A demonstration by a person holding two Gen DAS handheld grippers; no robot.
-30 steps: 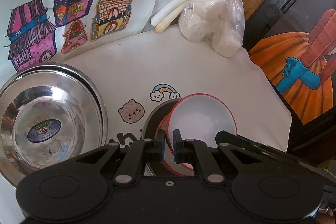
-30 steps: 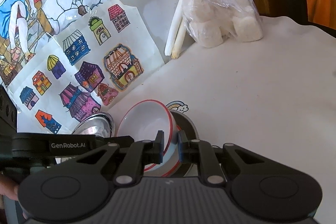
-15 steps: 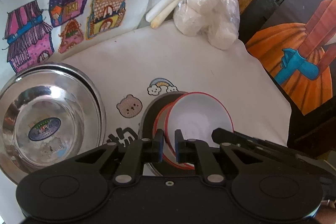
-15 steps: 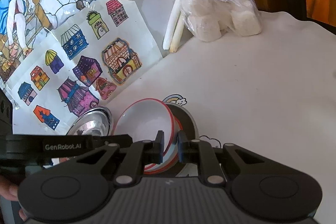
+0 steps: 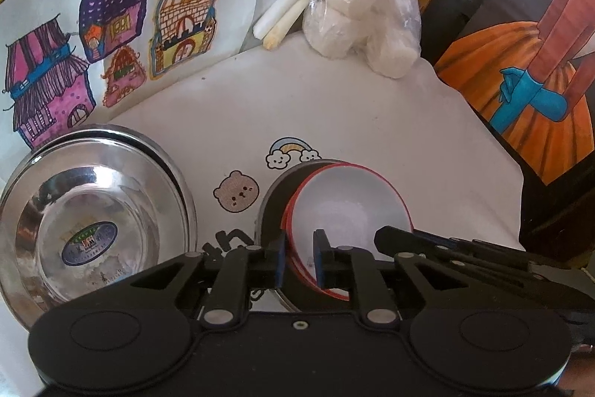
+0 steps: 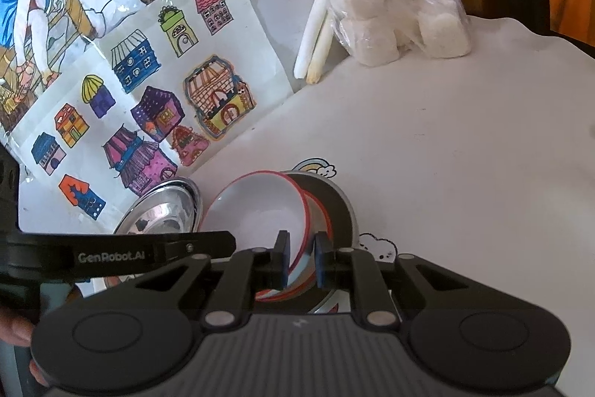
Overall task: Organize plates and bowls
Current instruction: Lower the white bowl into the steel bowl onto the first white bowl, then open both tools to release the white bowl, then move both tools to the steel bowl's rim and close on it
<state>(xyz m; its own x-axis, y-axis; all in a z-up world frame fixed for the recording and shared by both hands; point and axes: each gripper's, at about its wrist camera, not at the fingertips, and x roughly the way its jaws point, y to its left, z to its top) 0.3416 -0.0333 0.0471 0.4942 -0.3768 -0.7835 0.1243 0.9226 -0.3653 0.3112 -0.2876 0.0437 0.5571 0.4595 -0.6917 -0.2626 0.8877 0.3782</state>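
L hand-held gripper & R hand-held gripper are each pinching opposite rims of white bowl, tilting over dark bowl; steel bowl sitting beside on counter.

Steel bowl at 9 o'clock: polished, mirror-glossy. Red-rimmed bowl: smooth, glossy. Bag at 1 o'clock: clear crinkled plastic. Counter: matt cloth.
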